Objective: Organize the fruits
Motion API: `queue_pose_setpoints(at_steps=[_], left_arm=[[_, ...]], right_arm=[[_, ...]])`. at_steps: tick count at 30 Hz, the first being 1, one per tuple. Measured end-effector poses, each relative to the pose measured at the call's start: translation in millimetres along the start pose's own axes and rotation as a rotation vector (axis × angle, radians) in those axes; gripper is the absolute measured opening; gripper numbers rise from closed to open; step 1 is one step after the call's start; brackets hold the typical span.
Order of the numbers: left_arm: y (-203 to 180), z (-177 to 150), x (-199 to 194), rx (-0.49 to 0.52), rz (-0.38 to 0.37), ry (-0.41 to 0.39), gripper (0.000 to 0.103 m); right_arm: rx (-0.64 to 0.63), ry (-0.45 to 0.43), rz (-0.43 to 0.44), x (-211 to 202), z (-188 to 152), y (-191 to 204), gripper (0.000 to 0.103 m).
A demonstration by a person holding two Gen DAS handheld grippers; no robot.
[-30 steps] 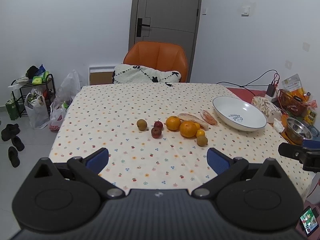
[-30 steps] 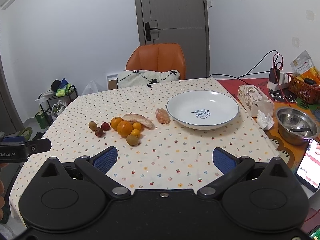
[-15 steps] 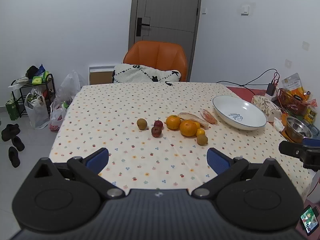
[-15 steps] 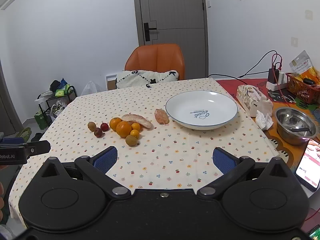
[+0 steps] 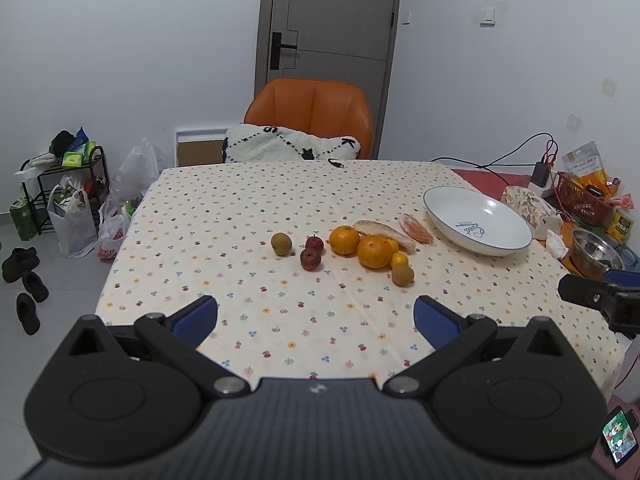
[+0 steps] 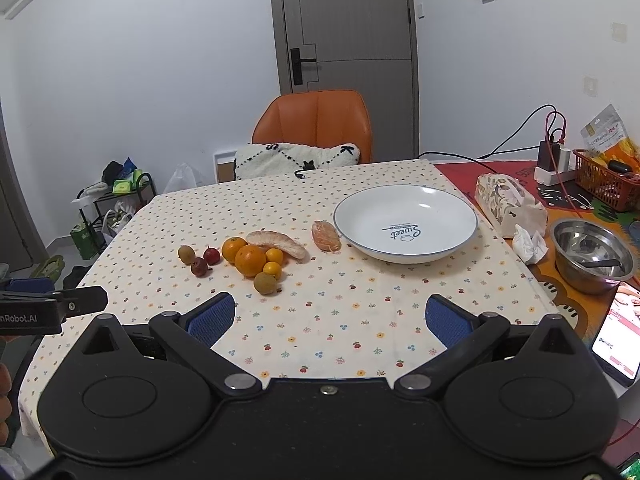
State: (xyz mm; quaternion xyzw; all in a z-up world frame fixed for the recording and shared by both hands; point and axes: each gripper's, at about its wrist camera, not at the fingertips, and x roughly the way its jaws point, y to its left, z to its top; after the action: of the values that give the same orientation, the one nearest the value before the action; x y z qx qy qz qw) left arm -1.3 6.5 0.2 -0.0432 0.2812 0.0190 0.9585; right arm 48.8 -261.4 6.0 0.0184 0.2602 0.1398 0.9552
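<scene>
1. The left gripper (image 5: 316, 322) is closest to us. Its two blue fingers (image 5: 196, 320) are spread wide apart and hold nothing. It floats over the near edge of the table (image 5: 248, 208).
2. The right gripper (image 6: 330, 320) is the same. Its blue fingers (image 6: 448, 322) are wide apart with nothing between them.
3. The fruits sit a bit farther back, in a bunch near the middle of the dotted table cloth.
4. Closest is a brown round fruit (image 6: 265, 282). Just behind it are two little yellow-orange ones (image 6: 272, 268) and a big orange (image 6: 250, 261).
5. A second orange (image 6: 234, 249) sits right behind the big one.
6. To the left are two small red fruits (image 6: 199, 266) and another brown fruit (image 6: 185, 253), a little apart from the bunch.
7. A long peeled piece (image 6: 276, 243) lies behind the oranges. A smaller peeled piece (image 6: 326, 236) lies just beside the white plate (image 6: 460, 240).
8. The plate has no fruit in it.
9. Far back, an orange chair (image 6: 316, 124) stands at the table.
</scene>
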Motion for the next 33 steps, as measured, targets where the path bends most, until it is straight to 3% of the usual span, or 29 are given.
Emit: queue_pose_setpoints(at_steps=[22,33], left_arm=[[1,2,0,0.006,0.009,-0.005,0.103],[9,7,23,-0.005,-0.012,-0.005,0.103]], right_arm=[[0.007,0.000,0.017,3,1,0,0.103],[-0.004,0.018,0.061,24,2,5,0.103]])
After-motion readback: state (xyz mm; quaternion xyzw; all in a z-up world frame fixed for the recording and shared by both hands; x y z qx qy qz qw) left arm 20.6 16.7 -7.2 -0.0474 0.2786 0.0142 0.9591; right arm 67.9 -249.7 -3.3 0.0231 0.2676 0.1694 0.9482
